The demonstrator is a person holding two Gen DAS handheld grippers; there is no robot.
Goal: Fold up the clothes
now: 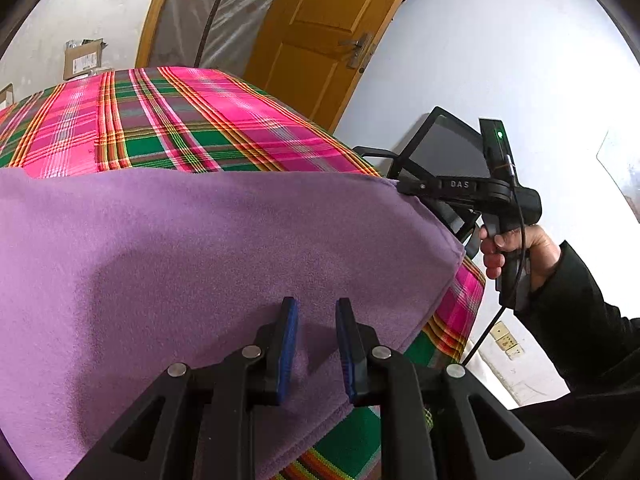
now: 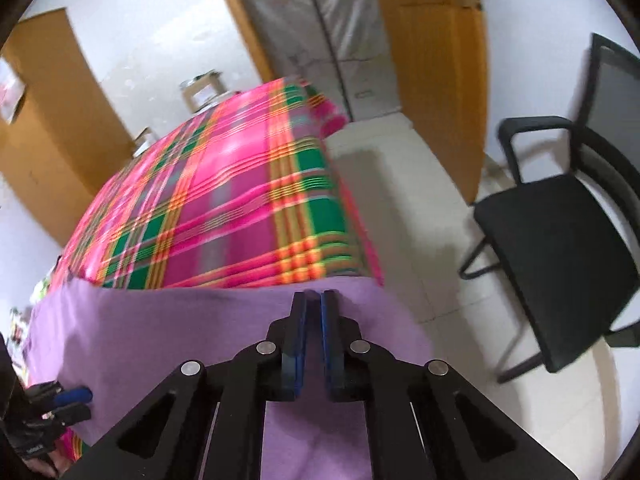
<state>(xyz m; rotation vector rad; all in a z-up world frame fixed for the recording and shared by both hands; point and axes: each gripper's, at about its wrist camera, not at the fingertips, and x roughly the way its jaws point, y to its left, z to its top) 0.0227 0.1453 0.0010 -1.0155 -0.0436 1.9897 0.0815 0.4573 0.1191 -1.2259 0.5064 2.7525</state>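
Note:
A purple cloth [image 1: 200, 260] [image 2: 160, 340] lies over the near end of a table under a pink and green plaid cover [image 1: 180, 120] [image 2: 224, 200]. In the left wrist view, my right gripper [image 1: 400, 188] has its tips at the cloth's far right corner. In its own view the right gripper [image 2: 314, 296] has its blue pads nearly together on the cloth near its far edge. My left gripper [image 1: 316, 308] [image 2: 80, 402] rests on the cloth near its front edge. Its jaws stand slightly apart with creased cloth showing in the gap. Whether the pads press on it is unclear.
A black office chair [image 2: 560, 248] [image 1: 448, 152] stands on the tiled floor right of the table. A wooden door [image 1: 320, 32] and a plastic-covered doorway are behind it. A cardboard box [image 1: 82, 58] sits beyond the far left. A hand [image 1: 516, 248] in a dark sleeve holds the right gripper.

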